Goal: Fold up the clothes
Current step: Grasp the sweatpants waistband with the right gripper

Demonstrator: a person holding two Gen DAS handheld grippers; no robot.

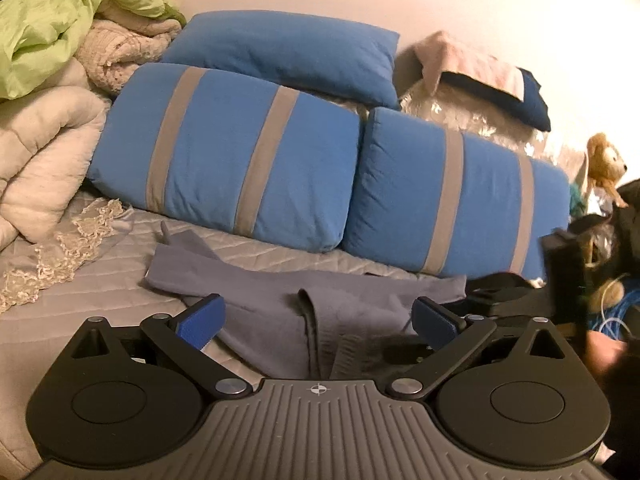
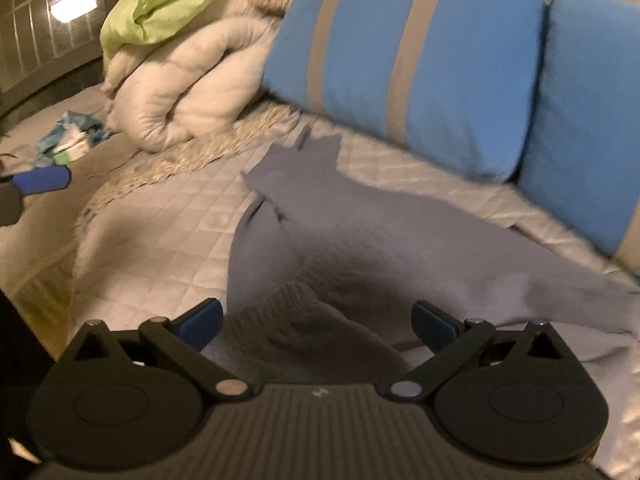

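The garment (image 1: 256,280) is lying spread on the quilt (image 1: 100,280), in front of the striped cushions (image 1: 224,160). It is a grey-blue knit piece; its long parts are running toward the cushions, and a ribbed edge (image 2: 288,308) is sitting nearest the grippers. Being laid out flat like this is giving both grippers free access to that near edge.

The left gripper (image 1: 318,320) is hovering low over the near part of the garment with its jaws spread wide and nothing between them. A fold ridge of cloth is lying in the gap, so the pads appear lined up to close on it.

The right gripper (image 2: 318,322) is likewise released, its jaws wide apart, with the ribbed edge lying between them. Whether the pads are touching the cloth cannot be told. One blue pad (image 2: 40,180) of the left gripper is showing at the left edge of the right view, so the two grippers are working side by side.

Judgement: the step in hand is taking hold of the near edge at two places, so the edge can be lifted evenly. The rolled duvet (image 2: 180,92) is lying well clear.
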